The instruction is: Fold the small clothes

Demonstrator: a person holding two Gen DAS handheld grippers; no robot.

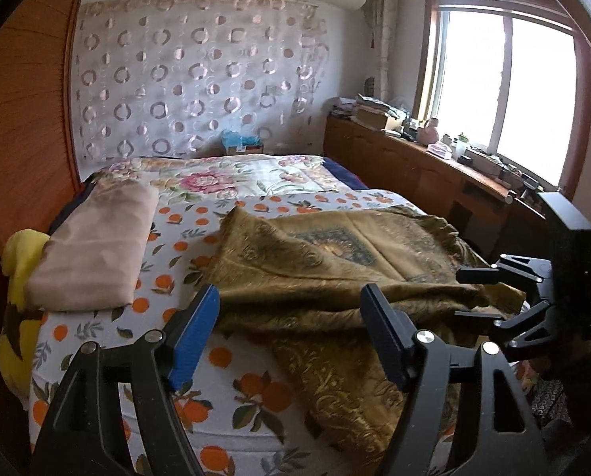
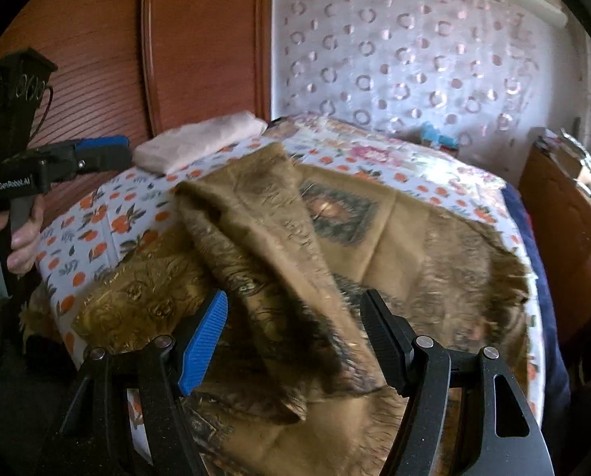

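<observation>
An olive-brown patterned cloth with a fringed edge lies crumpled on the bed; it also fills the right wrist view, with one part folded over itself. My left gripper is open and empty, just above the cloth's near left edge; it also shows from the side at the left of the right wrist view. My right gripper is open over the cloth's near fringe, holding nothing. It also shows at the right edge of the left wrist view.
A folded beige cloth lies at the bed's left side, beside a yellow plush. The bed has an orange-print sheet and a floral quilt. A wooden wardrobe stands on the left, a cluttered wooden sideboard under the window.
</observation>
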